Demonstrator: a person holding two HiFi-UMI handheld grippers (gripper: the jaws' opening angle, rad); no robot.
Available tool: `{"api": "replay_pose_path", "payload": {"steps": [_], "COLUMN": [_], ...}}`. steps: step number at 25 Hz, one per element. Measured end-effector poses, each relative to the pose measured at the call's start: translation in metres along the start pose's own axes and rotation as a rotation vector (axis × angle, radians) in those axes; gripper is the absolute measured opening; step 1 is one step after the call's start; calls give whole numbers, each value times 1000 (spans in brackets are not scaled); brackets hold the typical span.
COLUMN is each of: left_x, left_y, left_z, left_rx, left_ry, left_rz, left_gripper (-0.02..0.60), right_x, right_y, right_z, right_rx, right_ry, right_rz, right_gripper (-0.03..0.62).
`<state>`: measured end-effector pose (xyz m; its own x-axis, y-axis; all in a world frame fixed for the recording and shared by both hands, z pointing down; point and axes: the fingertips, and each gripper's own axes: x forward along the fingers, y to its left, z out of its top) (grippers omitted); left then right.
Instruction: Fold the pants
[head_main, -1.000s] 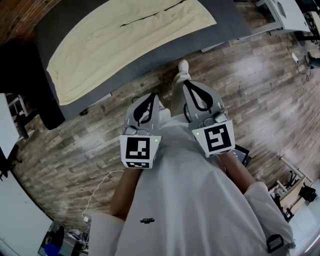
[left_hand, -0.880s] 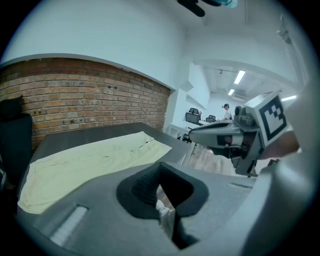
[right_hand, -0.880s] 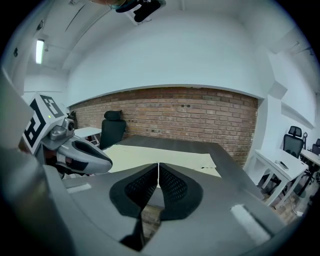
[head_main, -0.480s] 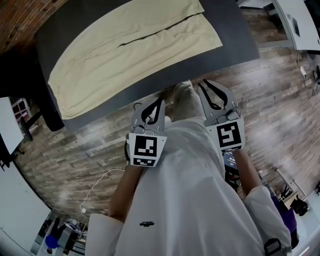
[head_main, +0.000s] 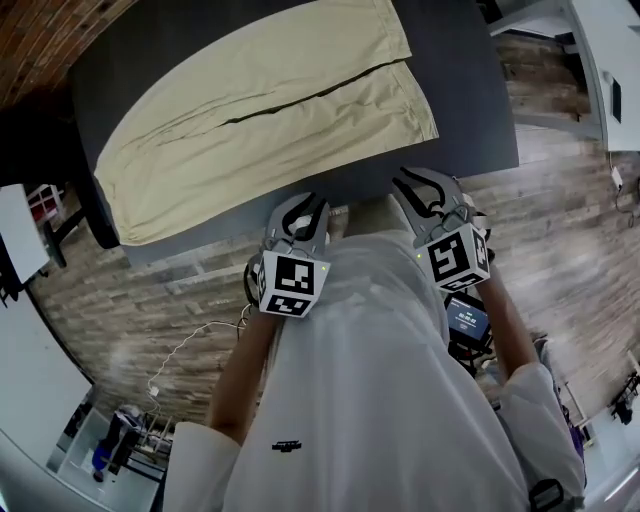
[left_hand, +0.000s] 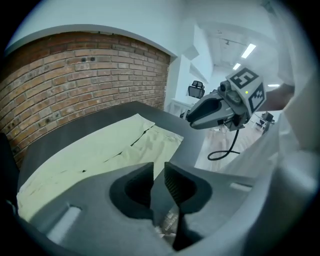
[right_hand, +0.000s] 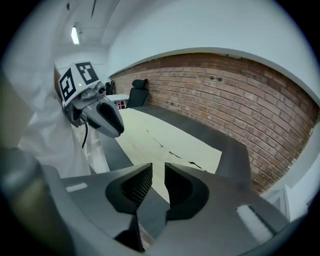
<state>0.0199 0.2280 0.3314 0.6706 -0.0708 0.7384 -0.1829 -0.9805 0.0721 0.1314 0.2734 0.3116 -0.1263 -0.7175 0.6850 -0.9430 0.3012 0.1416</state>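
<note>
- Reaching forward, both grippers have left the floor (head_main: 560, 230) they hung over a second ago and now sit at the near edge of the table (head_main: 470, 110) in the head view.
- The left gripper (head_main: 300, 208) has just been opening its jaws. They stand a narrow gap apart with nothing between them, and only dark tabletop shows through the gap.
- The right gripper (head_main: 425, 190) has just been opening its jaws as well. They are slightly apart and empty.
- The pants (head_main: 265, 105) lie spread flat on the table, untouched. In the head view their waist is toward 9 o'clock and their leg ends toward 1 o'clock, with a dark slit between the legs.
- From both grippers the pants lie at about 12 o'clock, and a strip of bare table separates the near edge of the cloth from the fingertips. Neither gripper touches the cloth.
- In the left gripper view the cloth sits at about 11 o'clock beyond the fingers (left_hand: 142, 185). In the right gripper view it lies at about 12 o'clock.
- Folding looks not yet begun. Opening the jaws on the way in suggests that a pinch on the near edge comes next.
</note>
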Motion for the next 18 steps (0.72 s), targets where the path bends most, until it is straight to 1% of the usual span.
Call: {"api": "replay_pose_path", "payload": {"steps": [3,7,12,16,18], "left_x": [21,45,70,85,88], "left_y": [3,6,16,23,30], "left_z": [2,-6,-33,-64,-77], "left_rx": [18,39,43,74,85], "left_ry": [40,100,184,267,293], "left_rz": [22,44,70,61,58], "left_gripper": [69,104,138,164,169], "right_x": [11,26,47,61,69], "right_y": [-17,-35,-47,-44,-44], "right_z": [-20,-48,-88,-118,-128], "right_rx": [-62,-153,-280,-357,-389], "right_ry": [30,71,144,213,240], "right_rz": [60,121,179,235,244], "right_gripper": [83,89,106,110,117]}}
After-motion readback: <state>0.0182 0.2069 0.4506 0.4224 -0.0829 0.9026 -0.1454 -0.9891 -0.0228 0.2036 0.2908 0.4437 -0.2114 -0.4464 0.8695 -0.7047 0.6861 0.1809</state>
